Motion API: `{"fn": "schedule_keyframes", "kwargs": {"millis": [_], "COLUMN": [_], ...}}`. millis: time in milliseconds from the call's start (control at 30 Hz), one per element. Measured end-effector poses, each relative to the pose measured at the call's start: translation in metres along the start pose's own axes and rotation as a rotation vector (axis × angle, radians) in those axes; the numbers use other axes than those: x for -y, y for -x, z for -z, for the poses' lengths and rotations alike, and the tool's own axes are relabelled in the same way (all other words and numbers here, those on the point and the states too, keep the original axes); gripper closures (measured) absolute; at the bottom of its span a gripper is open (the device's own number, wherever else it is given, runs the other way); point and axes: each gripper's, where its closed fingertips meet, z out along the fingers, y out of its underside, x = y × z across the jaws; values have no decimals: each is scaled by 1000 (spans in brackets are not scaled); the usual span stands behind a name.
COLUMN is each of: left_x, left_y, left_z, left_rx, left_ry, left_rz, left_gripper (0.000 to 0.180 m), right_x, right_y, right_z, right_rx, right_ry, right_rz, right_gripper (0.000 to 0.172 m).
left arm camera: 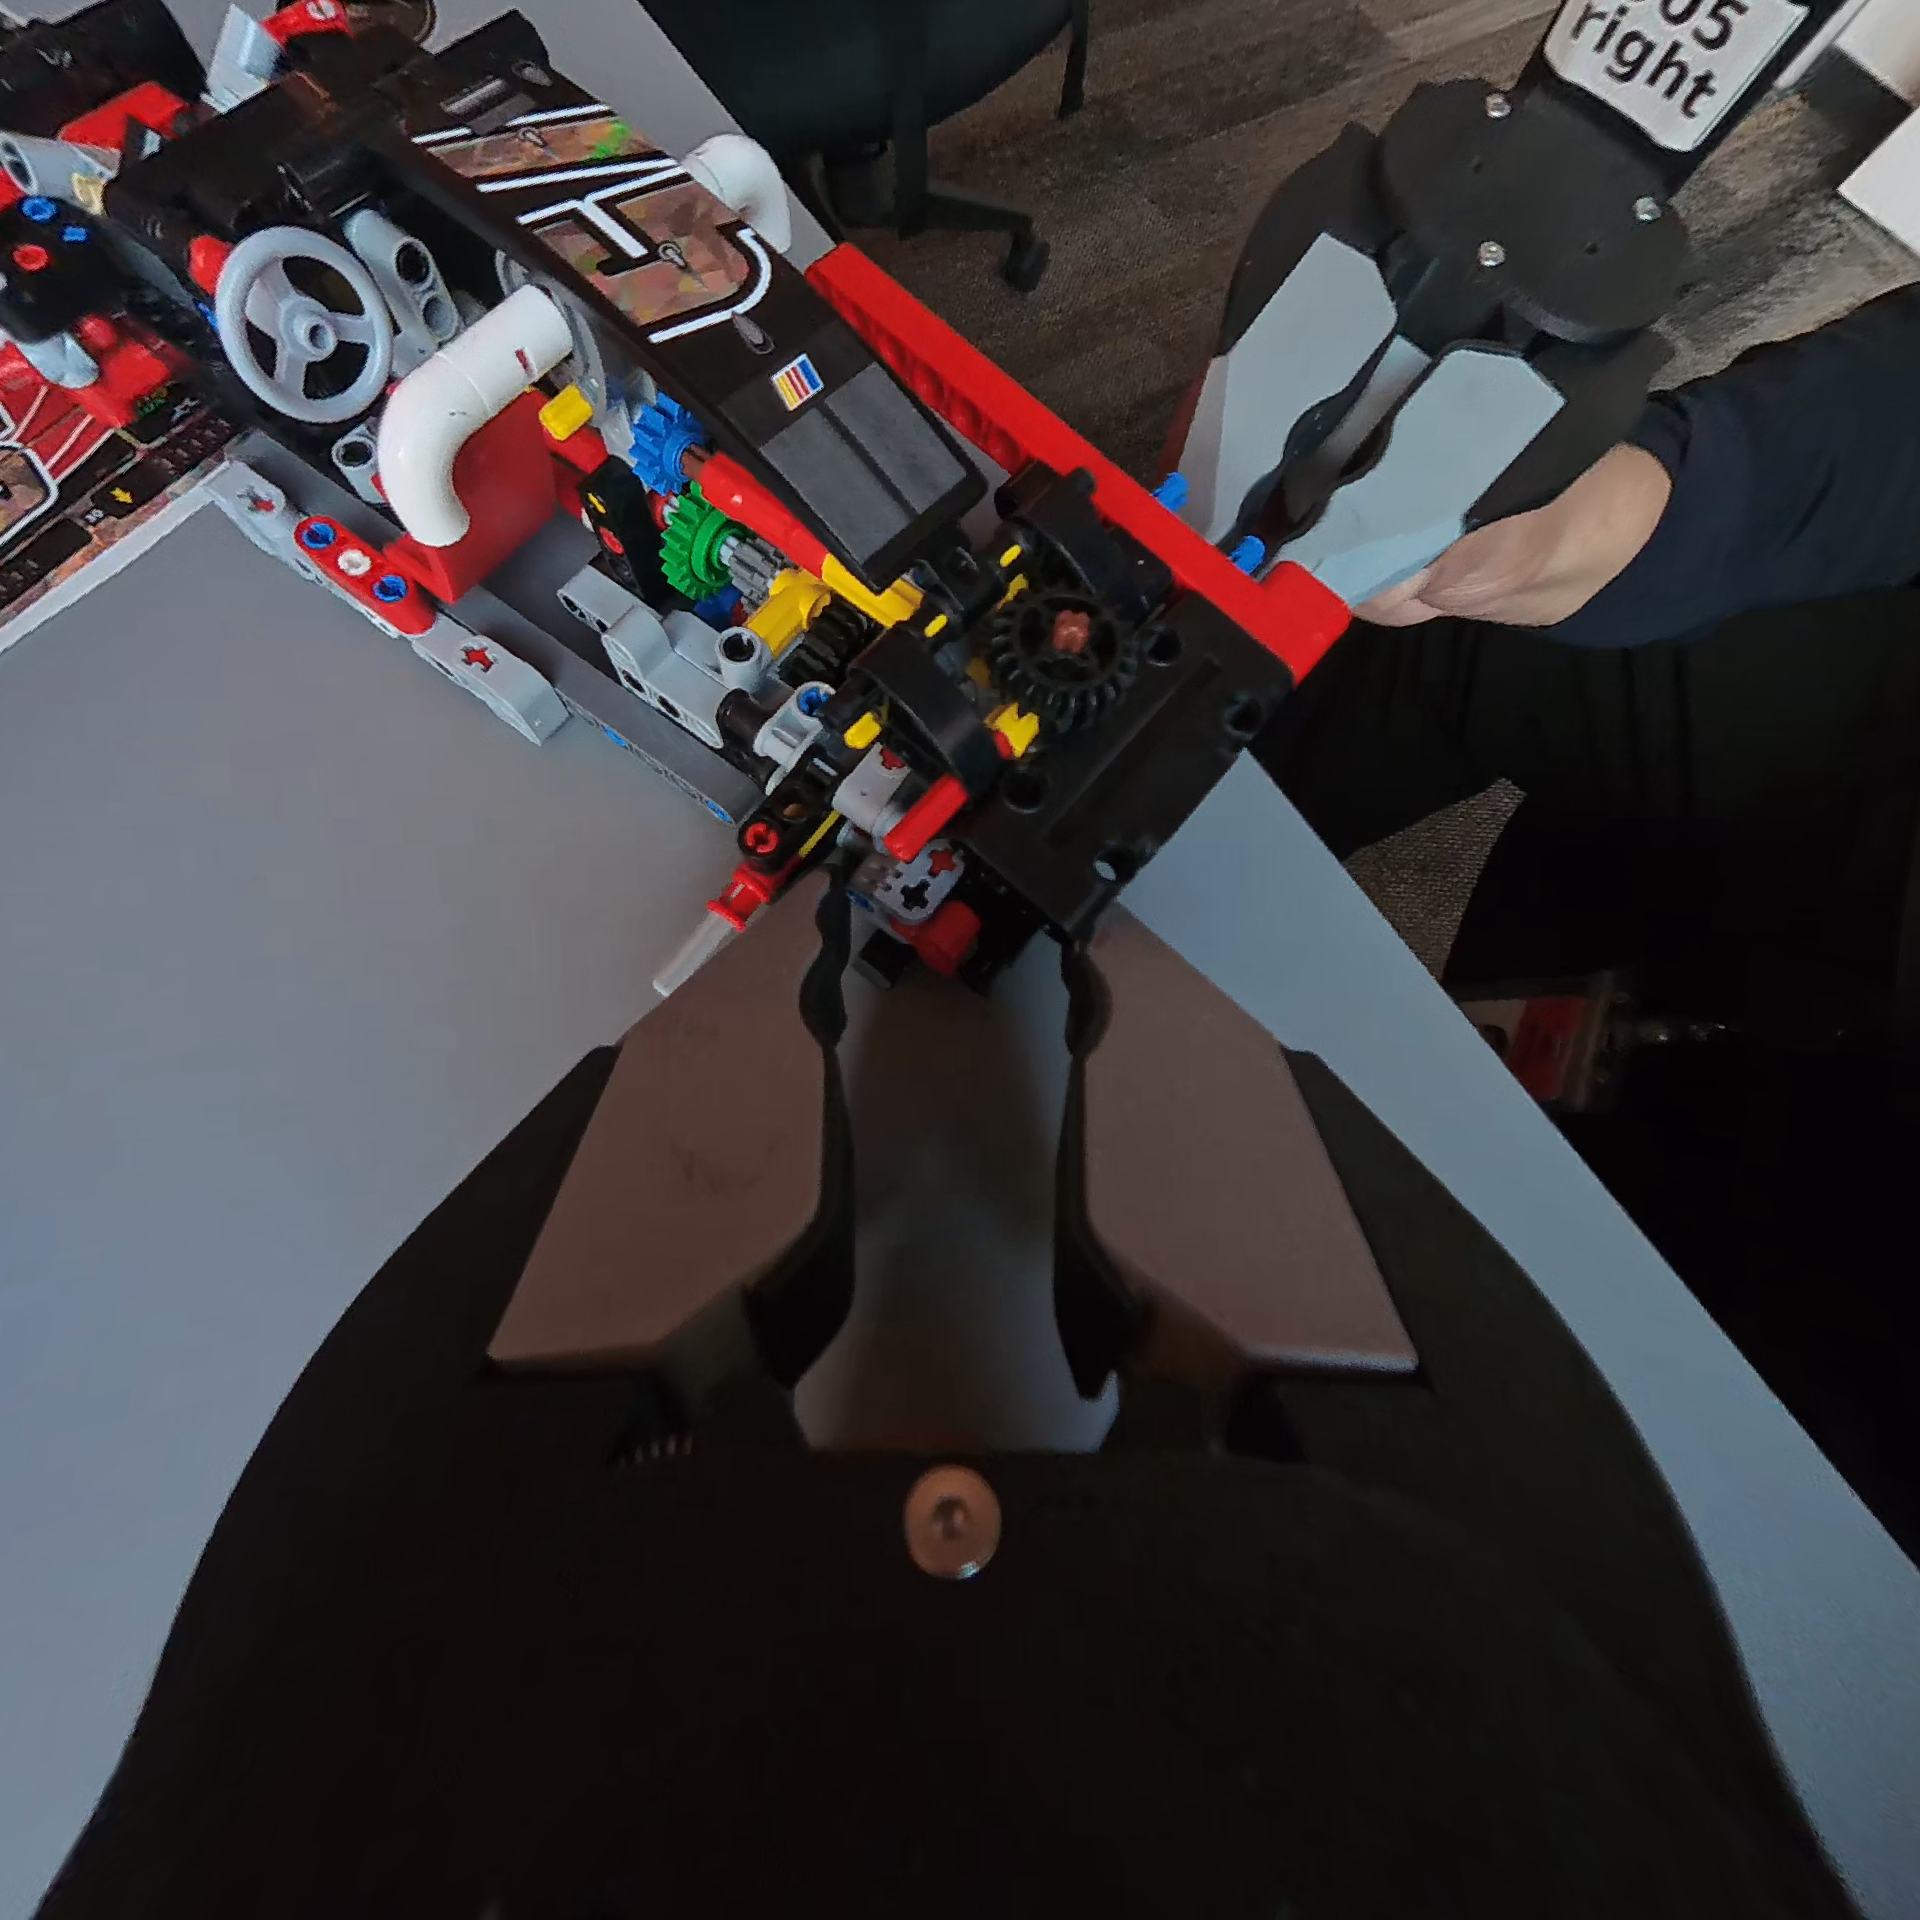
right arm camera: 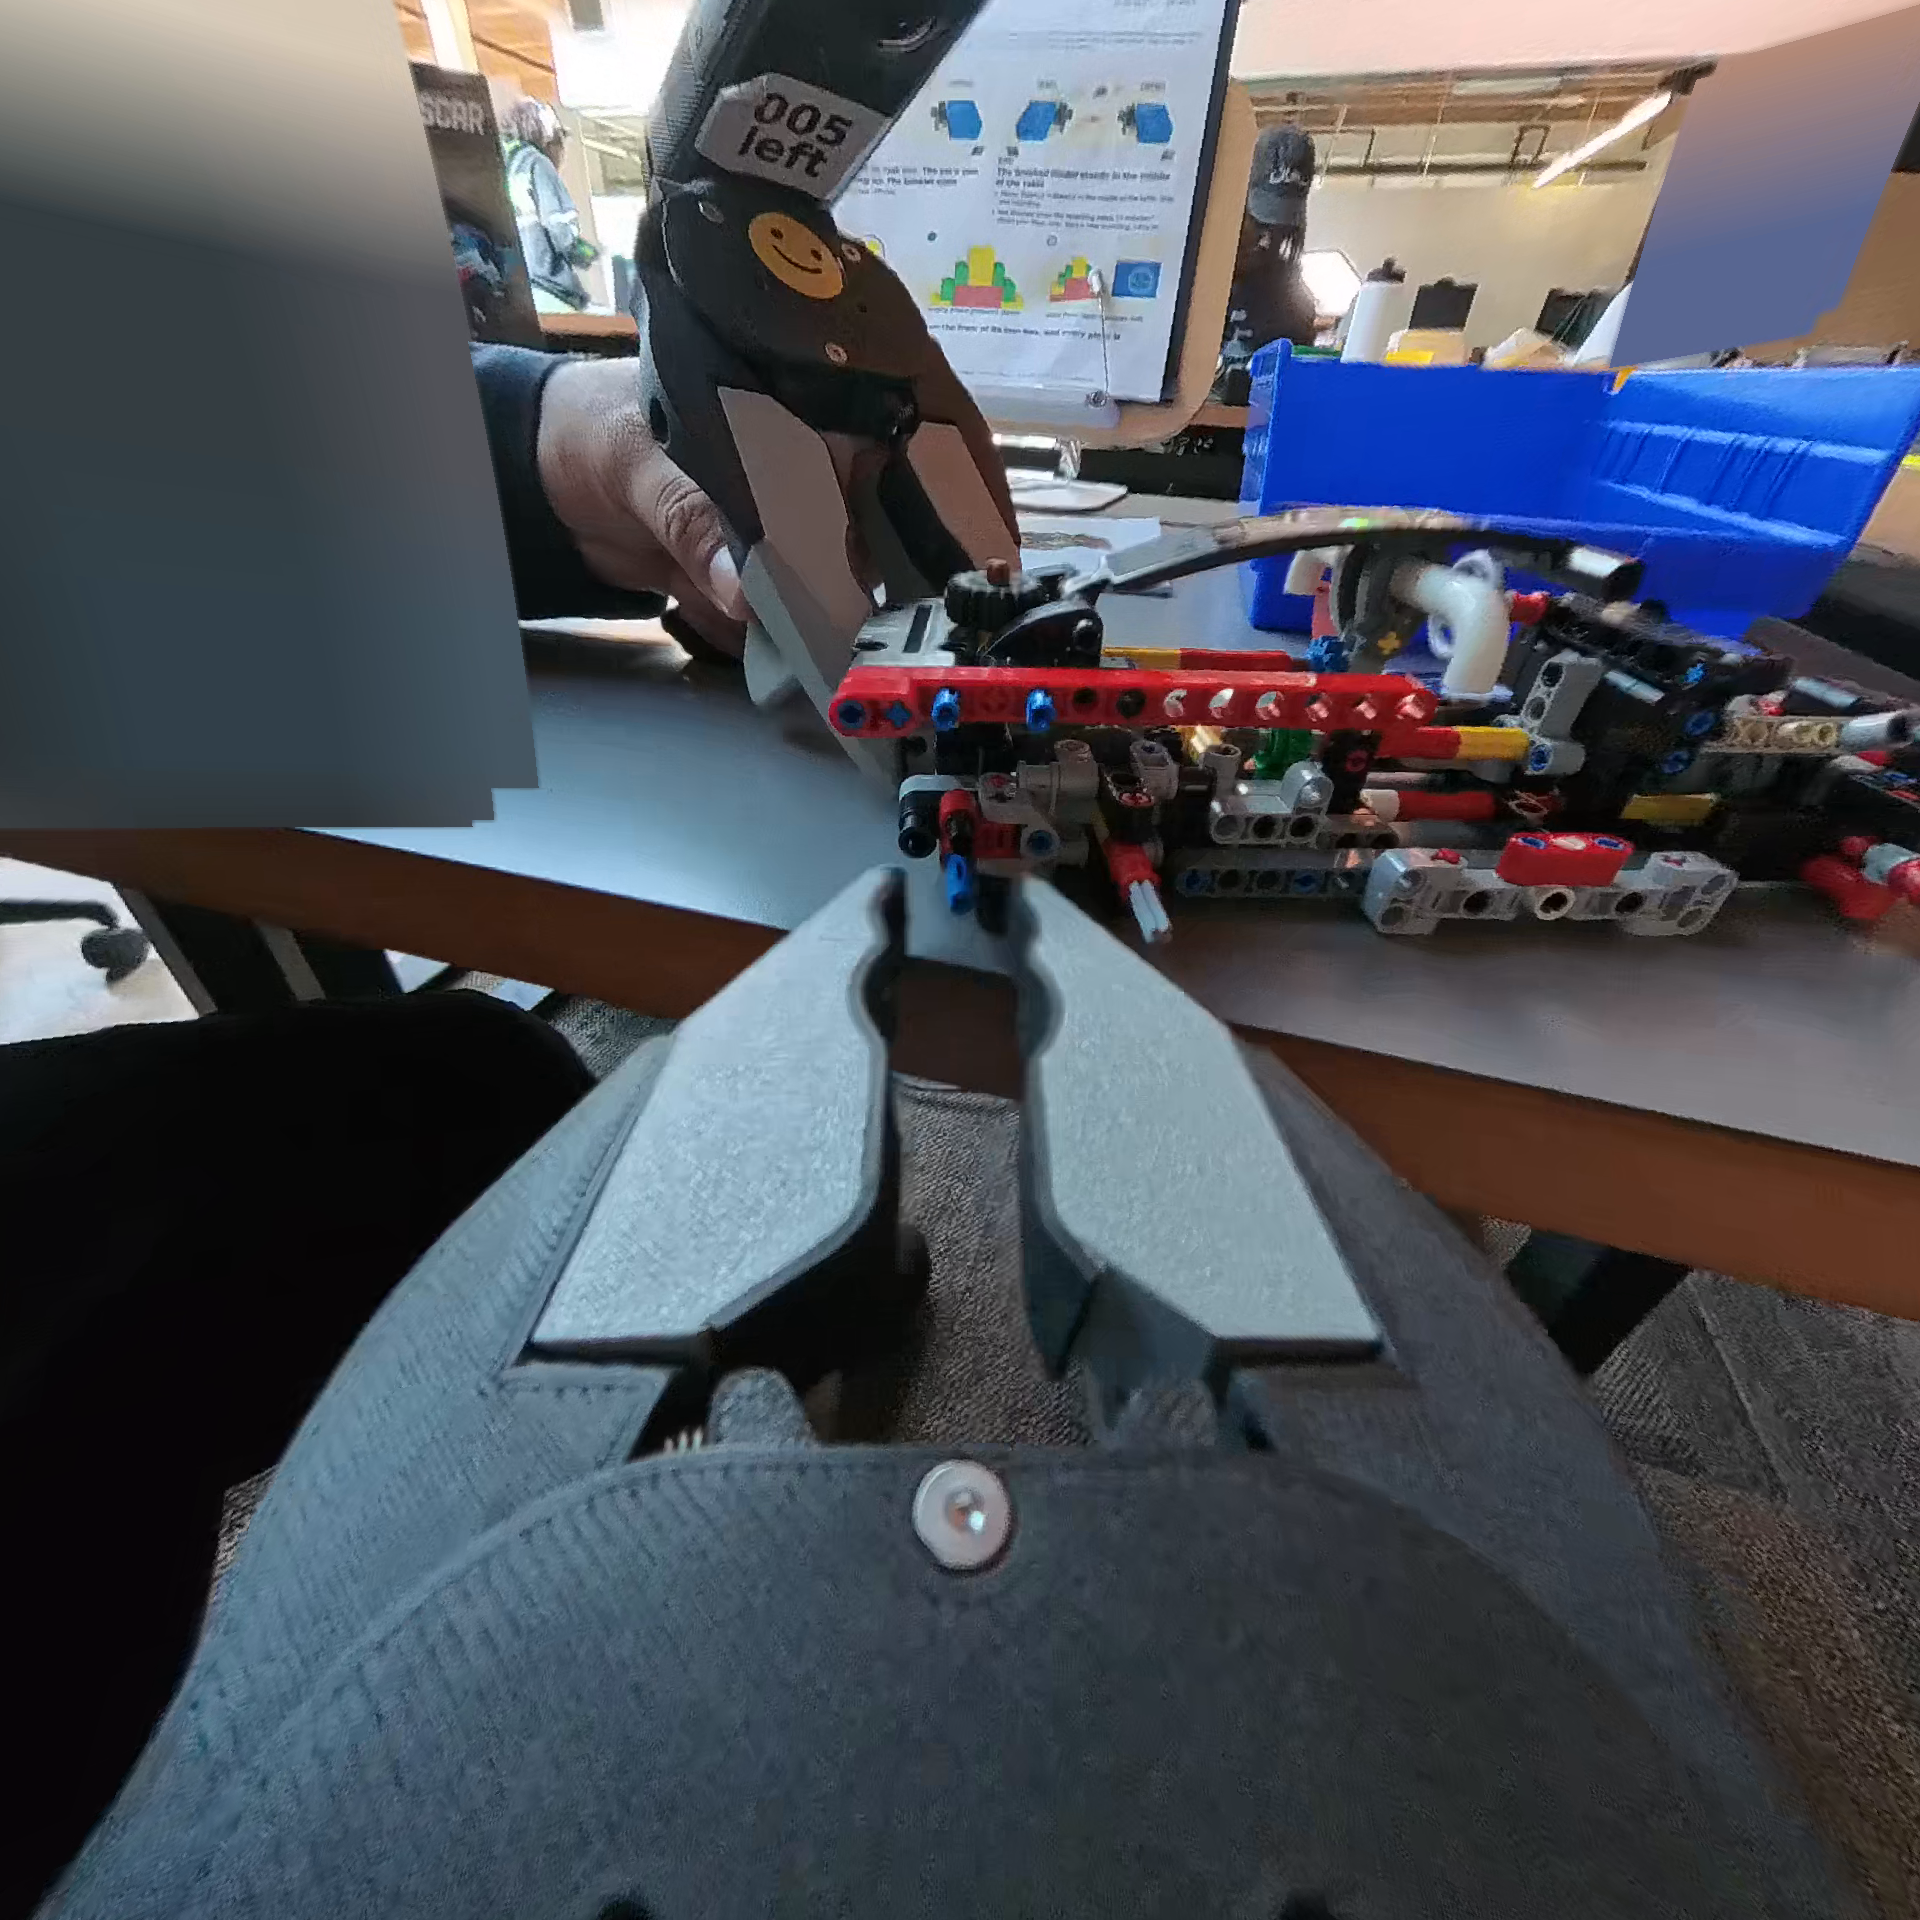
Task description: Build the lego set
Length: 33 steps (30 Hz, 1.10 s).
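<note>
A partly built toy car of red, black and grey beam bricks (left arm camera: pixel 1091 665) lies on the grey table (left arm camera: pixel 260 935), its end near the table's edge. My left gripper (left arm camera: pixel 951 935) is shut on that end, its pads pressing on the black frame with the gears; it also shows in the right wrist view (right arm camera: pixel 894 644). My right gripper (right arm camera: pixel 961 914) is open and holds nothing, just off the table's edge beside the model. A blue pin (right arm camera: pixel 958 883) and a black pin hang just beyond its tips. In the left wrist view the right gripper (left arm camera: pixel 1262 520) is next to the long red beam (left arm camera: pixel 997 395).
A blue bin (right arm camera: pixel 1558 488) stands behind the model. A screen with building pictures (right arm camera: pixel 1049 187) is at the back. A printed mat (left arm camera: pixel 62 499) lies at the far left. An office chair (left arm camera: pixel 935 125) stands beyond the table. The brown table edge (right arm camera: pixel 1558 1122) runs across.
</note>
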Motion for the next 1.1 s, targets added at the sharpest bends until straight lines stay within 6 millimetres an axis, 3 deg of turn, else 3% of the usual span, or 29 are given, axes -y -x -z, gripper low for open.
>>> {"fn": "schedule_keyframes", "kwargs": {"millis": [333,400,567,667,767,867,967,1100], "left_x": [-20,-28,-45,-36,-9,12,6,-28], "left_y": [17,19,9,-11,-47,-106,-172,-247], "left_z": [25,37,73,110,149,167,150,91], "left_rx": [47,47,110,168,222,247,289,309], "left_ry": [5,26,119,106,30,-31,-64,-74], "left_rz": [55,109,178,198,205,205,174,87], "left_gripper": [144,141,117,113,109,106,107,113], "right_x": [29,41,74,90,95,83,61,24], "right_y": [-2,1,14,33,63,93,123,148], "right_z": [52,66,104,128,146,153,151,139], "right_rx": [-61,-75,-107,-104,-78,-61,-31,-9], "right_ry": [68,83,84,78,83,121,159,240], "right_rz": [48,64,53,17,-21,-59,-99,-98], "right_gripper": [155,156,152,147,143,141,139,139]}}
